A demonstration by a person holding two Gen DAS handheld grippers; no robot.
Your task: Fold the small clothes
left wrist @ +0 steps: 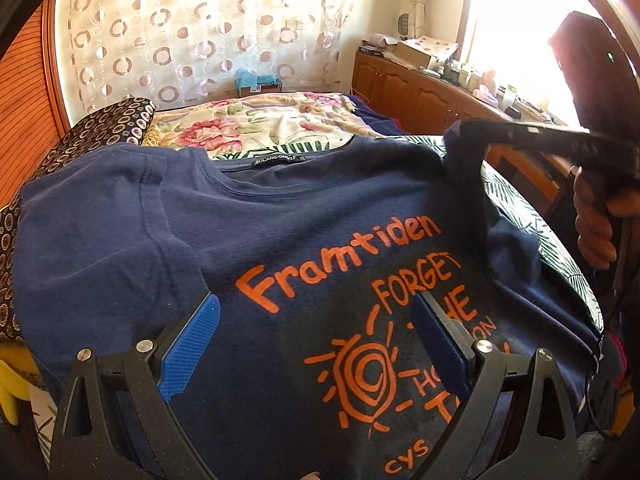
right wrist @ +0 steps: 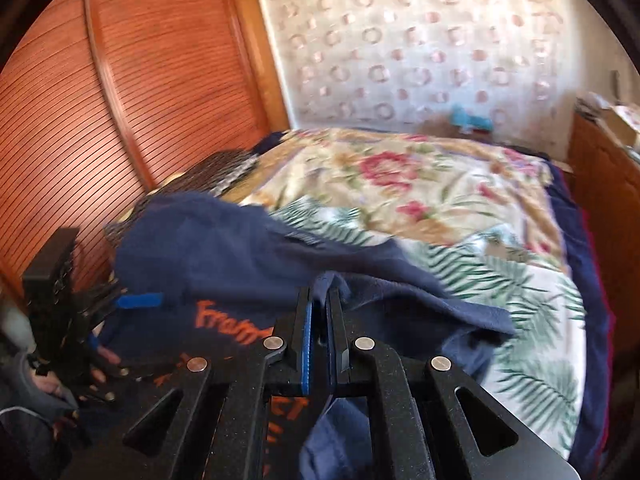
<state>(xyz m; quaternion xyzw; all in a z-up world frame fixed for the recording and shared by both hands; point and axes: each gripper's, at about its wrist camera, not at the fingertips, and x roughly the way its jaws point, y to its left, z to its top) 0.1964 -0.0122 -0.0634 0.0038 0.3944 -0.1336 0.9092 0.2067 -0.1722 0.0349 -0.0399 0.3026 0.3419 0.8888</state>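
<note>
So far the fold has only begun: the navy T-shirt (left wrist: 280, 216) lies face up, print showing, spread over the bed (right wrist: 460, 216), and its body and the sleeve on the left of the left wrist view are flat and unfolded. The right tongs (right wrist: 320, 316) are pinched nearly closed on the cloth at the other shoulder and hold it raised above the bedspread, while the left tongs (left wrist: 316, 312) stand wide apart over the printed chest, gripping nothing. Judging by this, both side folds and the final halving are yet to be done

T-shirt (left wrist: 248, 224) on bed (right wrist: 460, 208); wardrobe (right wrist: 132, 92) left, cabinets (left wrist: 416, 88) right, curtain (left wrist: 192, 28) behind.
</note>
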